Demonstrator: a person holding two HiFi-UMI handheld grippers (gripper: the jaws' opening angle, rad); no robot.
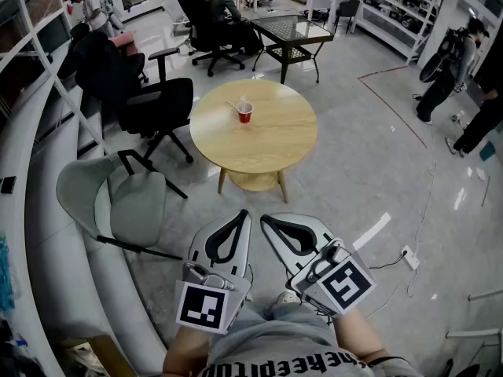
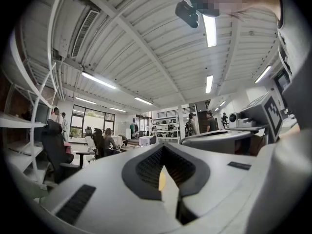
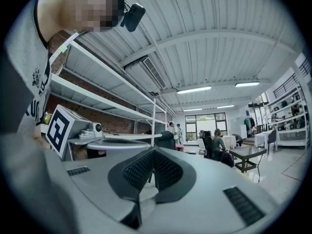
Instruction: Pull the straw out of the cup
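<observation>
A small red cup (image 1: 245,114) stands on the round wooden table (image 1: 267,144), on its far left part, with a pale straw (image 1: 242,103) sticking out of its top. Both grippers are held close to my body, well short of the table and pointing level toward it. My left gripper (image 1: 240,216) is shut with nothing in it, and its closed jaws fill the left gripper view (image 2: 163,151). Beside it my right gripper (image 1: 268,221) is shut and empty too, as the right gripper view (image 3: 152,152) shows. Neither gripper view shows the cup.
A pale grey armchair (image 1: 126,203) stands at the left between me and the table. A black office chair (image 1: 157,100) sits left of the table. Behind it are a glass table (image 1: 295,28) and seated people. A power strip with cable (image 1: 409,256) lies on the floor.
</observation>
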